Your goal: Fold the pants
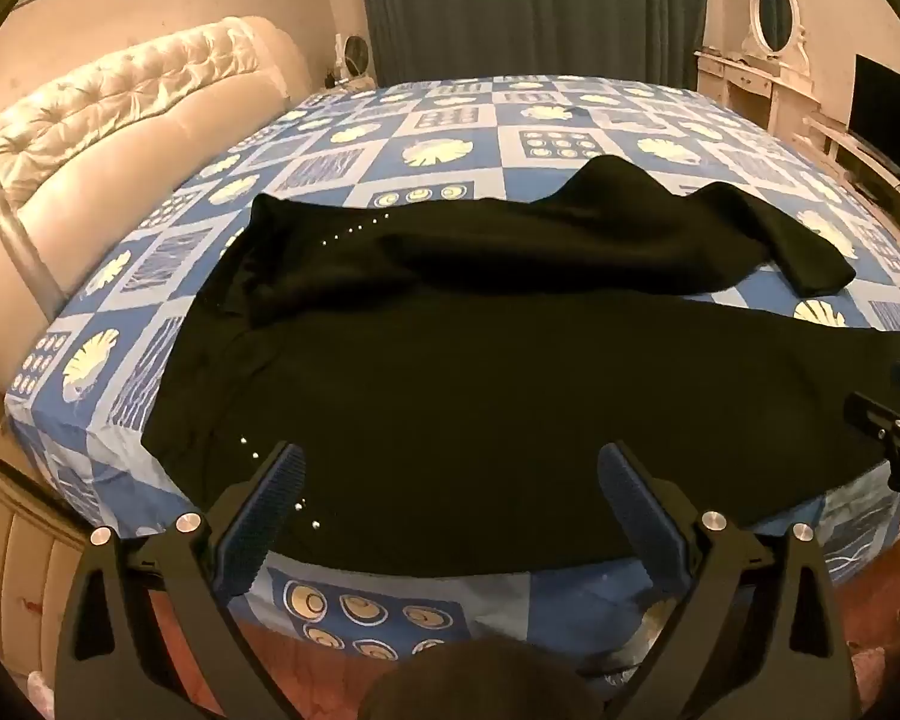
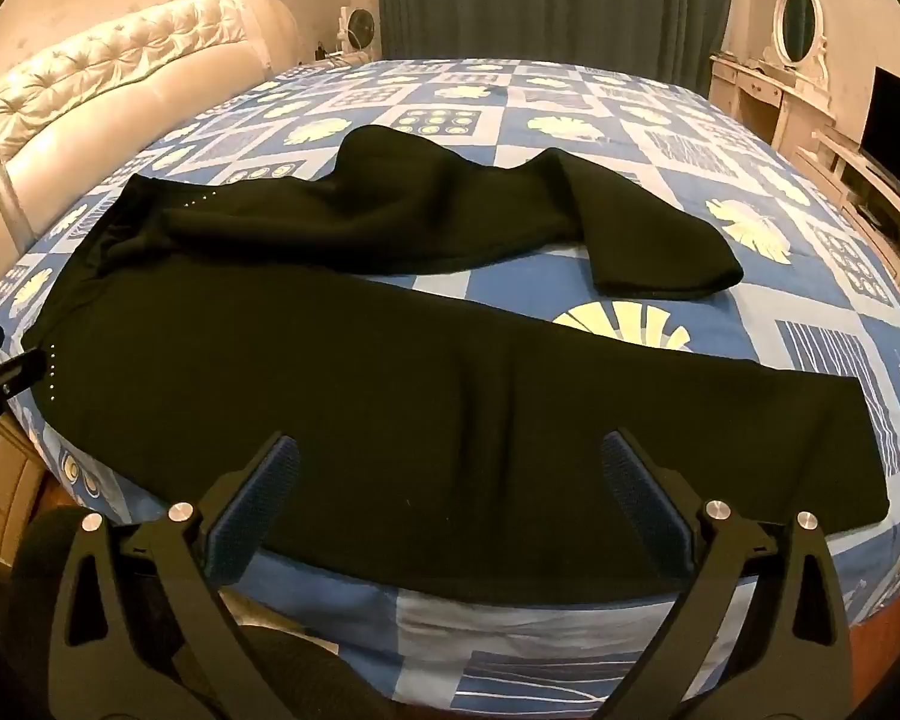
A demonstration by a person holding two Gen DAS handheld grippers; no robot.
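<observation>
Black pants [image 1: 450,396] lie spread across the blue patterned bed [image 1: 450,138], waist to the left. The near leg lies flat along the front edge. The far leg [image 1: 600,228] is rumpled and bent, its cuff toward the right. Small silver studs dot the waist area. My left gripper [image 1: 450,468] is open and empty, hovering over the near edge of the pants by the waist. In the right wrist view the pants [image 2: 420,396] fill the middle, and my right gripper [image 2: 450,462] is open and empty over the near leg. Each gripper shows at the edge of the other's view.
A tufted cream headboard [image 1: 126,120] stands at the left. Dark curtains [image 1: 534,6] hang behind the bed. A white dresser with an oval mirror [image 1: 774,18] and a dark screen [image 1: 888,102] stand at the right. The bed's front edge [image 2: 510,624] lies just beyond the fingers.
</observation>
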